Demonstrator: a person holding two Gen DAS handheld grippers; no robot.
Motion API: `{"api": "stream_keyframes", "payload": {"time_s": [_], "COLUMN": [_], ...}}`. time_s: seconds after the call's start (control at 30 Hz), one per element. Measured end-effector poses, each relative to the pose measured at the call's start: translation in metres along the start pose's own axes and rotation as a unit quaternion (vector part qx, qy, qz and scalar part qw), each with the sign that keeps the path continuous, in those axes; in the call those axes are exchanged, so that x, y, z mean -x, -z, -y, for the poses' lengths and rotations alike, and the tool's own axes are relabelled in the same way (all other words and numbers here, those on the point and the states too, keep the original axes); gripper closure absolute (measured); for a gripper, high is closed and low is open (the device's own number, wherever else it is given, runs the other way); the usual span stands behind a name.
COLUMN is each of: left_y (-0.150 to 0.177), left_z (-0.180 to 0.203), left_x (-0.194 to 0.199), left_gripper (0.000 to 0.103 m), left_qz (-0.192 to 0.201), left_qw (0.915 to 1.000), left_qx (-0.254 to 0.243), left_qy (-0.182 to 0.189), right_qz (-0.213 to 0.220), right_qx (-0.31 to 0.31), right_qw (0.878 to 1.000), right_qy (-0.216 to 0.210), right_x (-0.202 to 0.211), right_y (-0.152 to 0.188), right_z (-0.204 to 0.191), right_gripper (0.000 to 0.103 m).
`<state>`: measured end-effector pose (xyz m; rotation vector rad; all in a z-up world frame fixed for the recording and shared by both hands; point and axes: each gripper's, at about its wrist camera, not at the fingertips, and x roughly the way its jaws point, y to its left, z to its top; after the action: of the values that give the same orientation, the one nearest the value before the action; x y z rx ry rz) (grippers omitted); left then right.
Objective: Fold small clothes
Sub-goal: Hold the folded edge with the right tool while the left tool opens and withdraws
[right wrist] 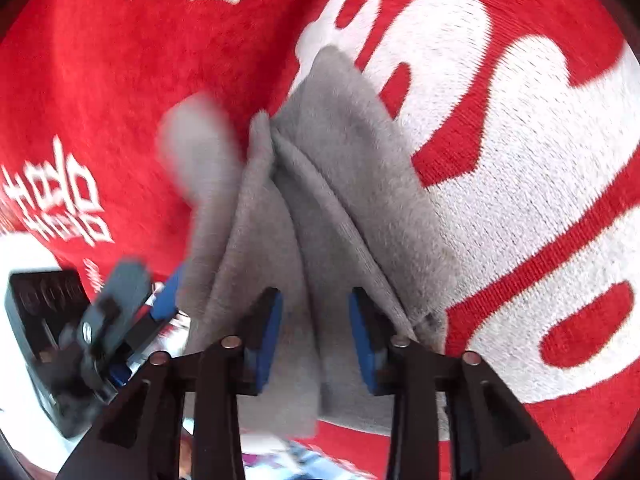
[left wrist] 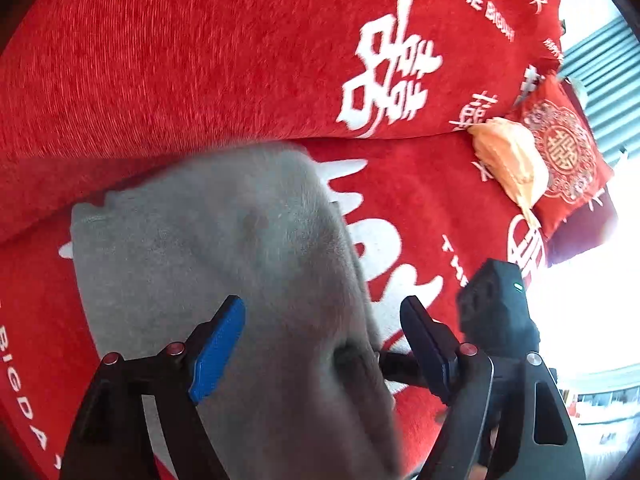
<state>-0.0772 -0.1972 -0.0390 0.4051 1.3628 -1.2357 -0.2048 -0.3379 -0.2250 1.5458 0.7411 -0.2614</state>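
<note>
A grey garment [left wrist: 224, 264] is seen lying on a red blanket [left wrist: 180, 60] printed with white characters, partly gathered into soft ridges rather than spread flat. In the right wrist view its folds [right wrist: 320, 208] run lengthwise, straight ahead of the right tool [right wrist: 316, 340], narrowing toward a far corner that rests on the white lettering. The right tool is held moderately apart, with a ridge of the cloth lying between the blue pads [right wrist: 268, 340]; no pressing of the pads on the cloth is made out. The left tool [left wrist: 320, 352] is spread wide above the near end of the same garment, nothing being gripped. An orange cloth [left wrist: 508, 160] is seen well apart, at the far end of the blanket, leaning on a red cushion [left wrist: 568, 152]. Both tools are placed at the garment's near end, side by side, so its long axis is judged to lead away from them; a fold toward the far corner is judged the likely demand.
</note>
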Motion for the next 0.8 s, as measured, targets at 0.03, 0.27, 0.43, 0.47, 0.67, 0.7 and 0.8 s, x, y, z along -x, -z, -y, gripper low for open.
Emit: {"api": "stream_keyframes", "payload": {"time_s": [0.03, 0.27, 0.43, 0.47, 0.67, 0.7, 0.8], "left_y": [0.001, 0.021, 0.045, 0.051, 0.065, 0.066, 0.071], "left_z": [-0.003, -0.067, -0.112, -0.119, -0.121, -0.119, -0.111], "left_x": [0.007, 0.025, 0.02, 0.02, 0.018, 0.017, 0.003], "left_gripper": [0.022, 0.022, 0.022, 0.022, 0.022, 0.022, 0.021], "left_qz": [0.006, 0.011, -0.011, -0.014, -0.016, -0.017, -0.027], "left_qw": [1.0, 0.9909, 0.9768, 0.9752, 0.9779, 0.979, 0.9812], "left_qx": [0.002, 0.057, 0.106, 0.111, 0.107, 0.103, 0.085], "left_qy": [-0.003, -0.121, -0.186, -0.191, -0.179, -0.175, -0.171], "right_qz": [0.009, 0.029, -0.031, -0.037, 0.004, 0.007, 0.009], "right_qx": [-0.027, -0.128, -0.071, -0.051, 0.125, 0.132, 0.12], "right_qw": [0.999, 0.977, 0.992, 0.995, 0.992, 0.991, 0.992], "right_qy": [-0.027, -0.171, -0.104, -0.081, 0.006, 0.009, 0.045], "right_x": [0.005, 0.006, -0.015, -0.026, -0.007, 0.0, 0.002], "right_y": [-0.002, -0.007, -0.022, -0.021, -0.002, 0.001, 0.004], "right_z": [0.008, 0.036, 0.01, -0.004, -0.074, -0.073, -0.059], "right_gripper": [0.06, 0.037, 0.041, 0.059, 0.088, 0.088, 0.088]}}
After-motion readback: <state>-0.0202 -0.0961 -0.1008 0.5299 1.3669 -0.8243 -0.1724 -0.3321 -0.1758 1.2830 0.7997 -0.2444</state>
